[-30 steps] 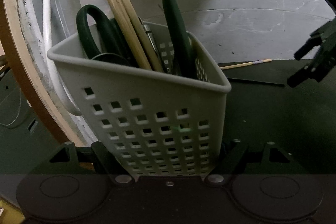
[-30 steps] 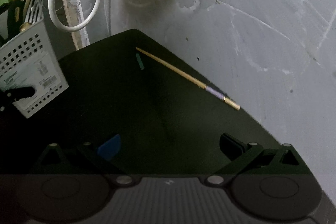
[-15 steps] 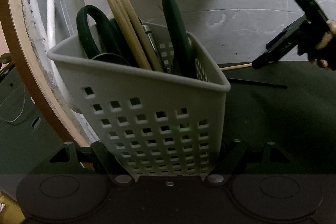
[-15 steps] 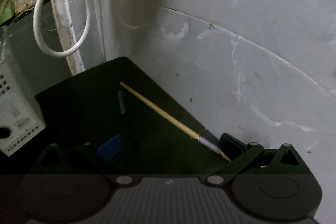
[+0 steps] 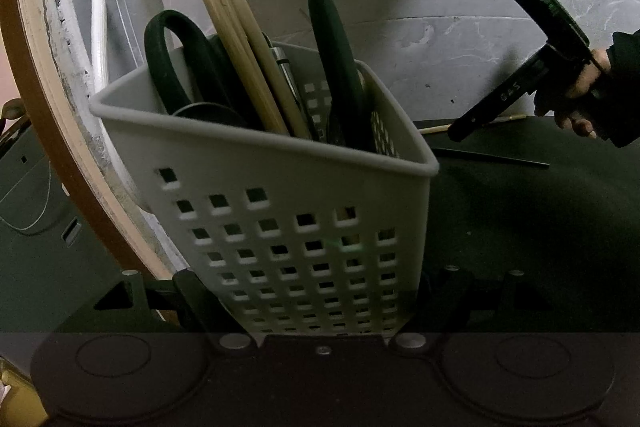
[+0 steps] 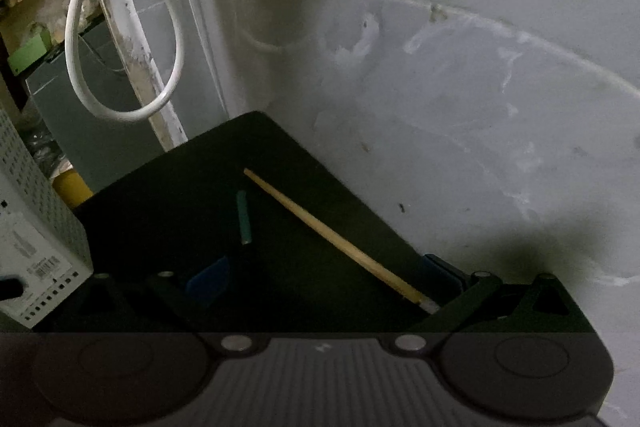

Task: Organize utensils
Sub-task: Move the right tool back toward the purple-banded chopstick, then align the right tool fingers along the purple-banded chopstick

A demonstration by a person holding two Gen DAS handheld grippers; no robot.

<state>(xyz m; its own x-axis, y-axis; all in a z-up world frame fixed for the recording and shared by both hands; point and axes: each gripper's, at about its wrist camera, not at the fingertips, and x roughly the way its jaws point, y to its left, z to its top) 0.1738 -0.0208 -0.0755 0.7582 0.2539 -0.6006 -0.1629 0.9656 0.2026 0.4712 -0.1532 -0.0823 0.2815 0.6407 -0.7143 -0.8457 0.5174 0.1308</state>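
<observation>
- Chopstick (image 6: 340, 243), the last loose wooden one, lies slantwise on the dark mat (image 6: 280, 155), its decorated end right beside the right tool's (image 6: 320, 283) right-hand finger.
- Half a second back that end was only just reaching the finger; a second back the stick sat well out ahead, so the right tool has come forward and down over it.
- Its fingers stand wide apart with nothing between the pads, and the stick sits off to one side rather than centred; I judge a small sideways correction is needed before closing.
- A short teal piece (image 6: 243, 217) lies just beside the chopstick on the mat, apart from it; a thin dark stick (image 5: 492, 159) also lies there.
- Left tool (image 5: 320, 303) has not budged: its fingers clamp the lower wall of the grey perforated basket (image 5: 280, 227), holding it tilted at the mat's edge.
- Inside the basket stand three wooden chopsticks (image 5: 236, 39), dark scissors (image 5: 176, 63), a metal handle and a dark green handle (image 5: 336, 47), so most of the sorting looks done.
- From the left view, the right tool now hangs low over the mat, a hand (image 5: 584, 87) in a dark sleeve gripping it.
- Beyond the mat, the counter (image 6: 480, 107) is pale grey stone, scuffed with white marks.
- Farther off, a white cable (image 6: 120, 107) loops down past a worn, peeling frame, with clutter behind it.
</observation>
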